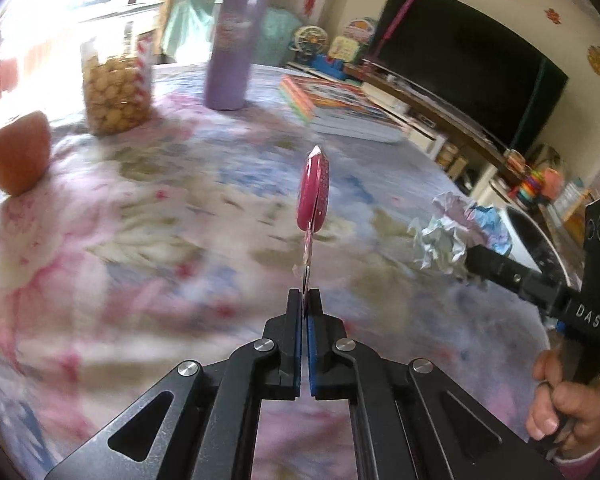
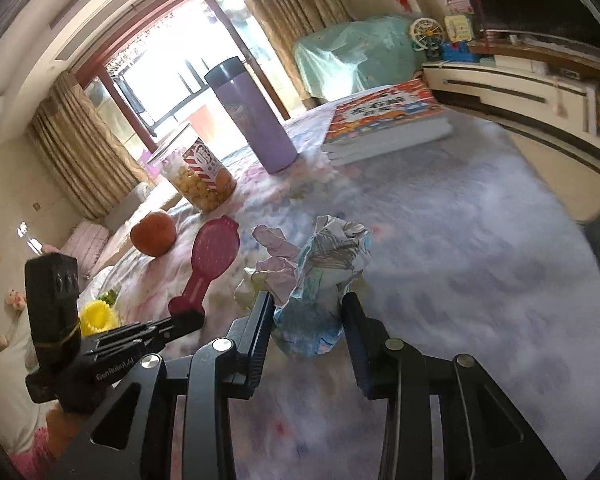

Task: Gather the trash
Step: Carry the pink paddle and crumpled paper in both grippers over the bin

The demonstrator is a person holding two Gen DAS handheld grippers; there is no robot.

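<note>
floral tablecloth (image 1: pixel 100 240) smeared by blur; the person's hand (image 1: pixel 560 408) (gripping a handle) cut off at the frame edge.

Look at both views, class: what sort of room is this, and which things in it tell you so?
Most likely a home living room. A large dark television stands on a low cabinet, long curtains frame glass doors, and the table has a flowery cloth with household things on it.

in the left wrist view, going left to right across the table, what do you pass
orange fruit → jar of snacks → purple tumbler → pink wrapper held up by the left gripper → crumpled paper in the right gripper
</note>
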